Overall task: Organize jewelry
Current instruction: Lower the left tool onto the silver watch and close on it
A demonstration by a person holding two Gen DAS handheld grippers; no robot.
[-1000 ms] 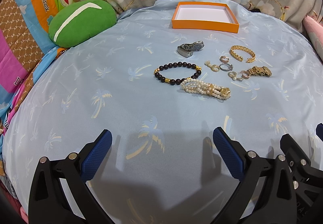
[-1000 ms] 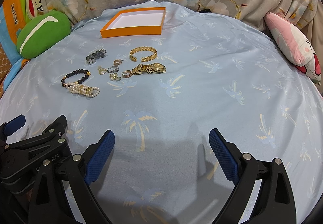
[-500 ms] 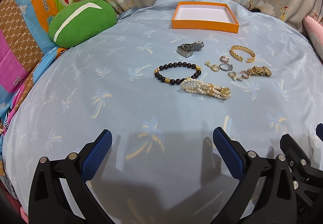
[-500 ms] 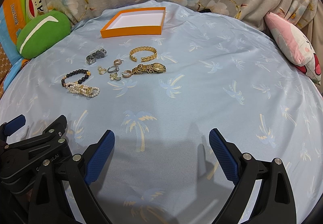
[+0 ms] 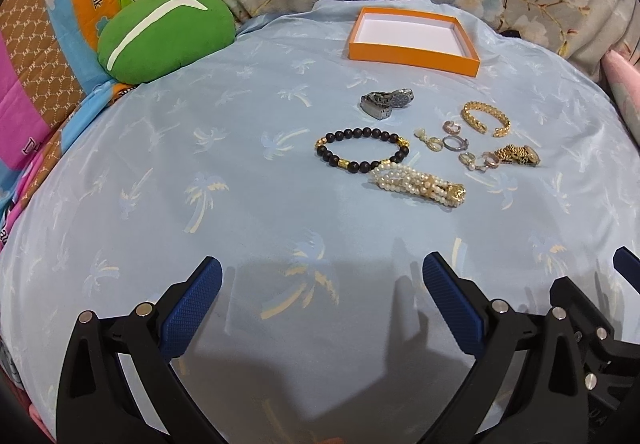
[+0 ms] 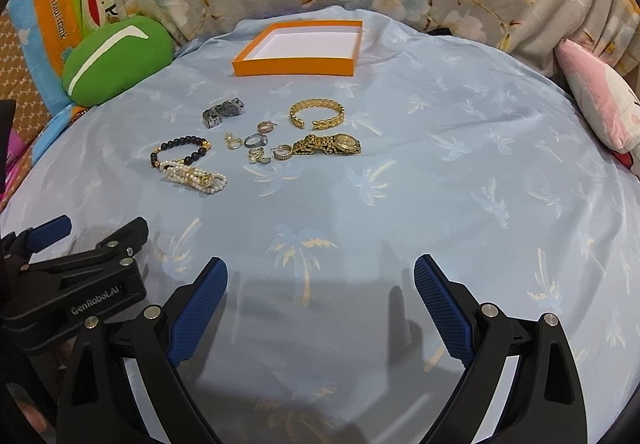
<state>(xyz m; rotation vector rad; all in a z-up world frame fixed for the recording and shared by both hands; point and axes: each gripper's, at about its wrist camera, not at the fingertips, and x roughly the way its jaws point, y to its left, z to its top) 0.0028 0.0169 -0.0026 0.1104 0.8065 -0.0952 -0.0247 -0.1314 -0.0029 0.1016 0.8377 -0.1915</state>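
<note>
Nothing has moved since a second ago, so I have not started: my left gripper (image 5: 322, 300) and right gripper (image 6: 320, 294) wait with jaws wide open and empty, and the jewelry (image 6: 256, 142) lies mid-bed, near the empty orange box (image 6: 296, 66) at the bed's far edge

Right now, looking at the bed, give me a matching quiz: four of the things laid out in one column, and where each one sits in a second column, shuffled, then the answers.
Column one:
1. orange box
2. pearl bracelet
3. gold watch
4. green cushion

Column two:
A. touching the black bead bracelet, on its near side
B. far end of the blue sheet, nothing inside it
C. off the sheet's far left corner
D. just nearer than the open gold cuff

Pairs: 1-B, 2-A, 3-D, 4-C
</note>
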